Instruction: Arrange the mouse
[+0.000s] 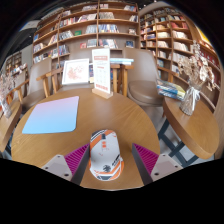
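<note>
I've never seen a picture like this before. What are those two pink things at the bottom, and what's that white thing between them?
The camera rides on a hand-held grabbing tool that a person carries, so you see what the tool sees. The two pink things are the soft pads on its fingers. The white thing with orange trim is a computer mouse, sitting between the fingers on a round wooden table. Whether they squeeze it is hard to tell. Also on the table are a light blue mouse pad and standing sign cards. Behind are library bookshelves.
</note>
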The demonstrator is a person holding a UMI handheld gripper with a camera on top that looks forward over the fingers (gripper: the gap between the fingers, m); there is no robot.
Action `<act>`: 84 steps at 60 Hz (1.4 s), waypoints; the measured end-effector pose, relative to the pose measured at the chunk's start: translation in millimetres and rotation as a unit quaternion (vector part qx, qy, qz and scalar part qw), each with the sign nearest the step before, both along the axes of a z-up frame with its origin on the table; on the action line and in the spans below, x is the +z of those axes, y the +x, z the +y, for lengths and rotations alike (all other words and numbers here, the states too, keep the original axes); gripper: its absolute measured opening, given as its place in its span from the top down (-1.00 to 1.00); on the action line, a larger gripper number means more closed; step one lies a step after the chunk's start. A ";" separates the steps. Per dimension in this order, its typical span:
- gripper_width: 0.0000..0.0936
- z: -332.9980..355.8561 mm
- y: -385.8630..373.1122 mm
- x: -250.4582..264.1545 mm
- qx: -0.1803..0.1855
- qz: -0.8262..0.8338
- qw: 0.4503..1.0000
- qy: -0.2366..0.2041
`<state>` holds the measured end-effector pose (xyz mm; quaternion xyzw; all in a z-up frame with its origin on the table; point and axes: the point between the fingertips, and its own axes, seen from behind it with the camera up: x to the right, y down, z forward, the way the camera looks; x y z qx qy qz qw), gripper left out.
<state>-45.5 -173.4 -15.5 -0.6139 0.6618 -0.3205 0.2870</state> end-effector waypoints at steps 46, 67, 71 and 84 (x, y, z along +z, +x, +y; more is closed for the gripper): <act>0.08 221.8 142.8 89.5 0.092 -0.042 0.994 0.050; -0.02 254.8 153.1 5.4 0.092 0.000 0.996 0.018; -0.11 253.0 151.5 4.2 0.092 0.002 0.996 0.013; -0.82 240.3 117.0 56.6 0.080 -0.027 0.996 0.007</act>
